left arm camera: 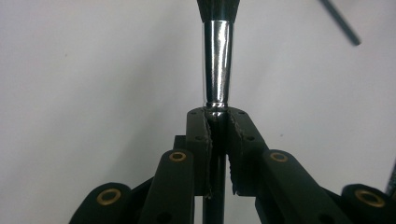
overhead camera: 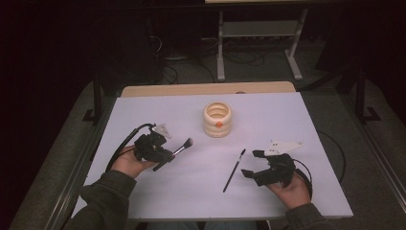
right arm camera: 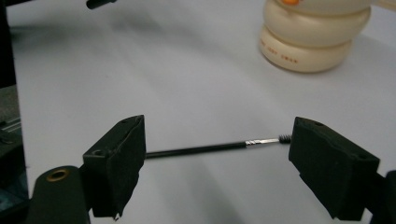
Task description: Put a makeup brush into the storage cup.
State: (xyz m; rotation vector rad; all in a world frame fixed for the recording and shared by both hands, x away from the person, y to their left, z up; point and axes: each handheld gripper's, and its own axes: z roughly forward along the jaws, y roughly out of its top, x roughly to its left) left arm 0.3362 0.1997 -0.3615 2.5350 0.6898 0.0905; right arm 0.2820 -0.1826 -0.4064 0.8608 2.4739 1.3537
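I have the white table before me, its far edge showing a strip of bare wood. Toward the far middle stands the cream holder, built of stacked rounded rings, open at the top, with a small orange dot on its near face; in the right gripper view its lower rings carry faint small print I cannot read.

My left gripper sits at the left of the table, raised off the surface, jaws drawn almost together and clamped on the makeup brush. The brush has a black handle, a polished chrome ferrule that flares slightly toward the head, and a greyish bristle tuft pointing toward the holder. In the left gripper view, the pads bite the dark handle just below the ferrule, and the handle runs down between them.

My right gripper is at the right, jaws spread wide and holding nothing.

The thin wand lies flat on the table between the two grippers, just beside the right one. It is a slim black stick with a short silver collar and a tiny dark bristled tip; in the right gripper view it lies crosswise beyond the open jaws.
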